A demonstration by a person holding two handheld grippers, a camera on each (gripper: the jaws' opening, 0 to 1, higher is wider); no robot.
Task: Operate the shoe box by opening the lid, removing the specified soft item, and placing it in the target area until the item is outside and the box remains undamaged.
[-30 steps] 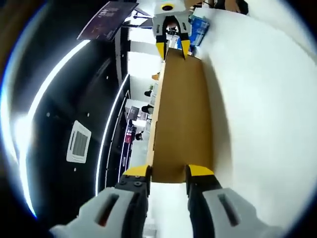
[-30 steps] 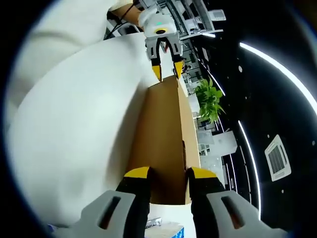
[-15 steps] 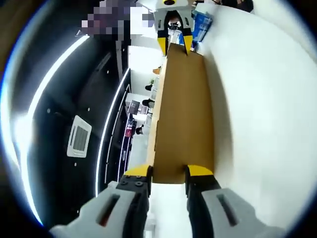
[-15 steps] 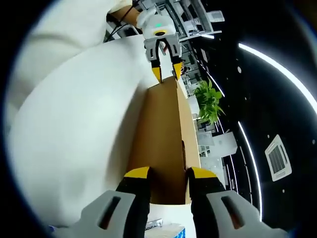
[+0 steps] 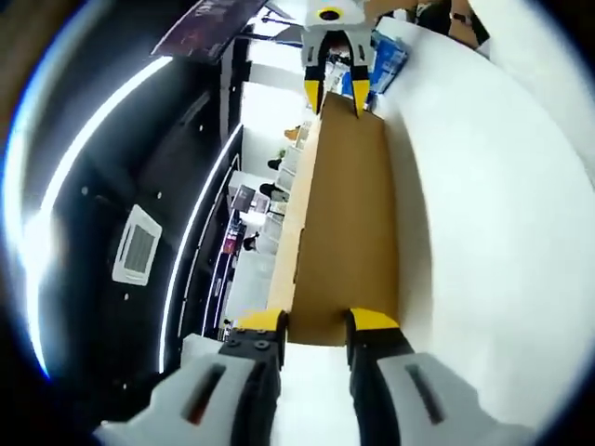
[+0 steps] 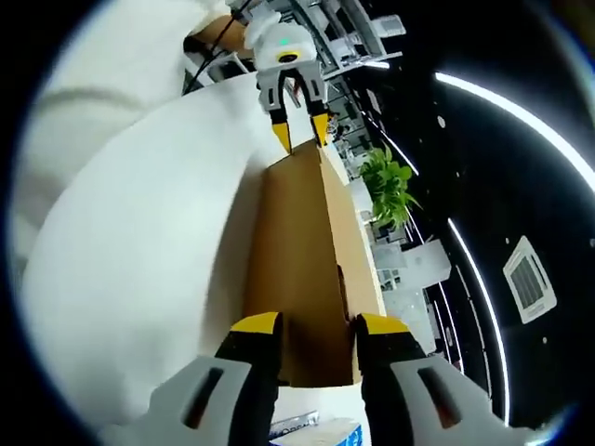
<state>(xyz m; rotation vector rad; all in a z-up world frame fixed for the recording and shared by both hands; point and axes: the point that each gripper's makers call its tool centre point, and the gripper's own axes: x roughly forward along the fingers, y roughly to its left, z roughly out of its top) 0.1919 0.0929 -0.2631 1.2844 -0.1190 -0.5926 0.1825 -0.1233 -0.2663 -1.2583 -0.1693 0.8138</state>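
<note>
my left tongs [image 5: 314,323] are clamped on one end of the brown cardboard shoe box lid [image 5: 344,223], jaws either side of its edge. my right tongs [image 6: 313,327] are clamped on the opposite end, lid [image 6: 296,251] between the jaws. the lid lies against the white bench [image 5: 493,242].

change over the last second: little in the grip itself. both views have rolled and crept a bit, and the far tongs sit slightly higher in each, so i judge the lid is being eased along or up, with lifting not finished. the soft item is not visible yet, nor the box interior.

left gripper view: right tongs [image 5: 338,90] at the far end, blue packet [image 5: 386,58] beyond them. right gripper view: left tongs [image 6: 297,131], potted plant [image 6: 388,189], a person's arm [image 6: 216,30].
</note>
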